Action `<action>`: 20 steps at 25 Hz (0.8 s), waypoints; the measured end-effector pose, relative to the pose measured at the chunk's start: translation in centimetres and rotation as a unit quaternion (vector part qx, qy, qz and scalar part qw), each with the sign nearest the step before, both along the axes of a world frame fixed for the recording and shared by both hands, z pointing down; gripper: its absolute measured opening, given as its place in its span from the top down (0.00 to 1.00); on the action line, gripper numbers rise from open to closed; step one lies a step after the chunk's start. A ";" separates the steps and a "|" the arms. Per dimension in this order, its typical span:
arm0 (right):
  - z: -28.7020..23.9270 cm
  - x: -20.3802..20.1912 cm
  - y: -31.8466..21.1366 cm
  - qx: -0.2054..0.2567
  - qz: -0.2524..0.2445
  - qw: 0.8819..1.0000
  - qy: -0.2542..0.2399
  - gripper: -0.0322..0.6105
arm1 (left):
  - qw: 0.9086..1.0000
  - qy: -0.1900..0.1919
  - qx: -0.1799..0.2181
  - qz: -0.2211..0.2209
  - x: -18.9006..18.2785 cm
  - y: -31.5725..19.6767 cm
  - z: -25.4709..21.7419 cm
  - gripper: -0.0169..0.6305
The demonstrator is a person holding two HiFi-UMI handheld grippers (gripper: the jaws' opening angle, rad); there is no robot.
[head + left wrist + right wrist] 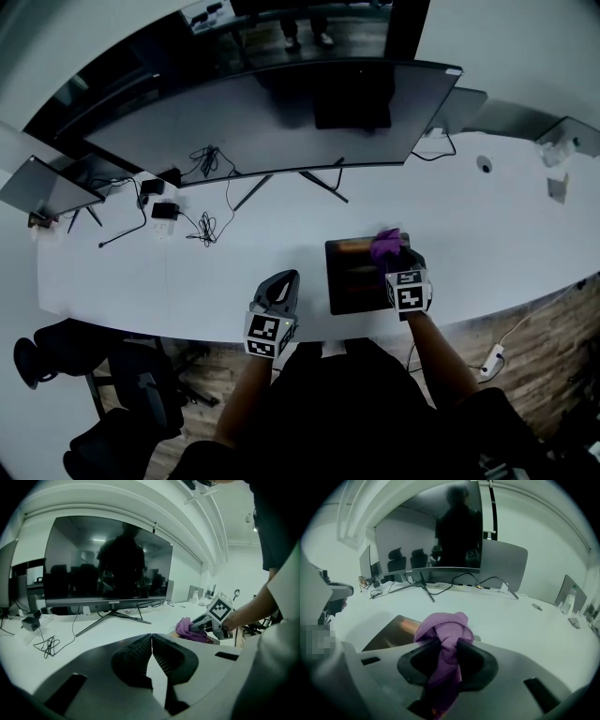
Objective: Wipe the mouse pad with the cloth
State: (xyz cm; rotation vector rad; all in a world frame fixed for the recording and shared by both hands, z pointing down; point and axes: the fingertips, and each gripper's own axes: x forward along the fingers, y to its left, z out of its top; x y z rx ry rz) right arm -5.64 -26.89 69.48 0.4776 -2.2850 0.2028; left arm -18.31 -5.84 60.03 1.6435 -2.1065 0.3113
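A dark, glossy mouse pad lies on the white desk near its front edge. My right gripper is over the pad's far right part, shut on a bunched purple cloth. In the right gripper view the purple cloth is pinched between the jaws of the right gripper, with the mouse pad below and to the left. My left gripper rests at the desk's front edge, left of the pad, with its jaws closed on nothing. From the left gripper view the cloth shows at right.
A wide curved monitor on a splayed stand stands at the back of the white desk. Loose cables and adapters lie left of the stand. A second screen sits far left. Office chairs stand below the desk edge.
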 end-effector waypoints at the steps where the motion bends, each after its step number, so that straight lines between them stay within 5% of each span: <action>1: 0.0 0.3 -0.4 0.001 0.004 1.000 0.003 0.77 | 1.000 0.000 0.002 0.001 0.1 -0.1 -0.1 0.94; 13: 0.2 3.1 -3.7 0.011 0.028 0.999 0.018 0.76 | 1.000 -0.004 0.005 0.010 0.4 -0.2 -0.4 0.94; 20: -1.9 3.4 -3.6 -0.014 0.041 0.999 -0.030 0.78 | 1.000 -0.002 0.009 0.018 1.0 -0.2 -0.5 0.94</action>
